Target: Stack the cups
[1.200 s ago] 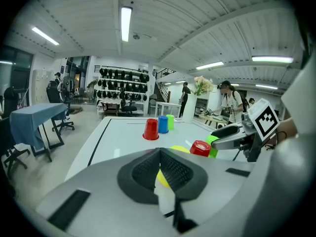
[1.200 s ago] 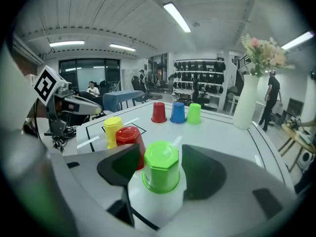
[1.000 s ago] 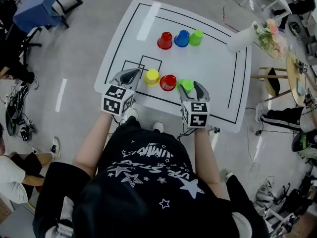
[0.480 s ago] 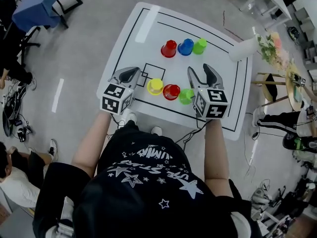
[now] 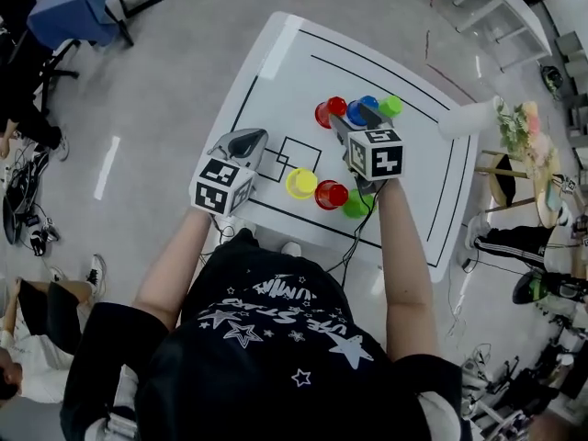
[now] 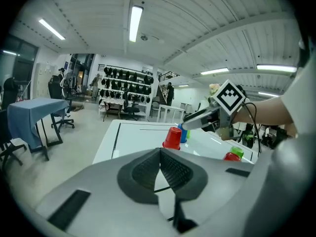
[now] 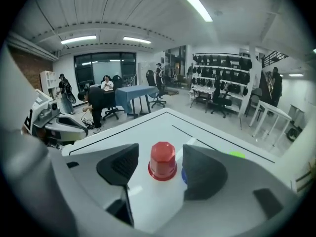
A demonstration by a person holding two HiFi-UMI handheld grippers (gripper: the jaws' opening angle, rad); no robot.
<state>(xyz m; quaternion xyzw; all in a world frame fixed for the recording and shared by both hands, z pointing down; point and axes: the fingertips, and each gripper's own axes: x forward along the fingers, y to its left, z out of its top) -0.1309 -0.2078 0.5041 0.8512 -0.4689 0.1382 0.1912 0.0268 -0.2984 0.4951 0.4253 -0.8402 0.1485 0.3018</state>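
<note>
Right arm outstretched, the right gripper [image 5: 353,123] opens around the far red cup [image 7: 162,161] without touching it; the left gripper [image 5: 244,142] hangs back, jaws together.

Two rows of three cups stand on the bench [image 5: 276,67]. The far row [image 5: 332,111] lies behind the near row [image 5: 331,194], well apart, each running left to right.

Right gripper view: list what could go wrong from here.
1. The right claw, jaws opening, straddles the red cup without touching it; the blue cup sits close behind one jaw, so lowering could knock it.
2. The red cup is upside down and tapered: a high grip may slip off.
</note>
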